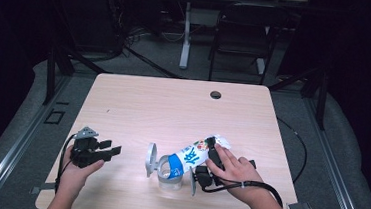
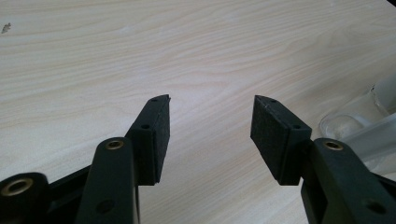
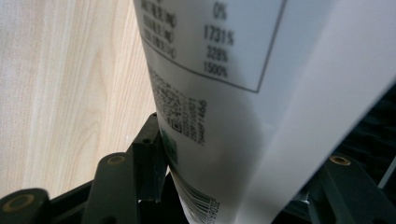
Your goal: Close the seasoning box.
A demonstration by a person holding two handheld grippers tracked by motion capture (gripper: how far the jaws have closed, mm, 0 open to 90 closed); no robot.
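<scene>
The right gripper (image 1: pixel 208 159) is clamped on a carton (image 1: pixel 195 154), near the carton's upper end. In the right gripper view the carton (image 3: pixel 224 102) sits between the jaws, printed side toward the camera, with a table of figures and a barcode legible. The left pad presses the carton wall; the right jaw is mostly hidden behind the carton.

In the high view the carton lies tilted, its top end toward 2 o'clock and its lower end toward 8 o'clock. The lower end rests over a clear glass (image 1: pixel 170 172) that stands near the front edge of the table (image 1: pixel 173 103). Whether carton and glass touch cannot be determined. A clear lid (image 1: pixel 151 159) stands on edge just beside the glass, at its 9 o'clock.

The left gripper (image 1: pixel 104 149) rests on the table at 9 o'clock from the glass, well apart from it, and points toward 3 o'clock. In the left gripper view its jaws (image 2: pixel 210 135) are spread wide with nothing between them; bare wood shows in the gap. The glass (image 2: pixel 359 126) appears at the right edge of that view.
</scene>
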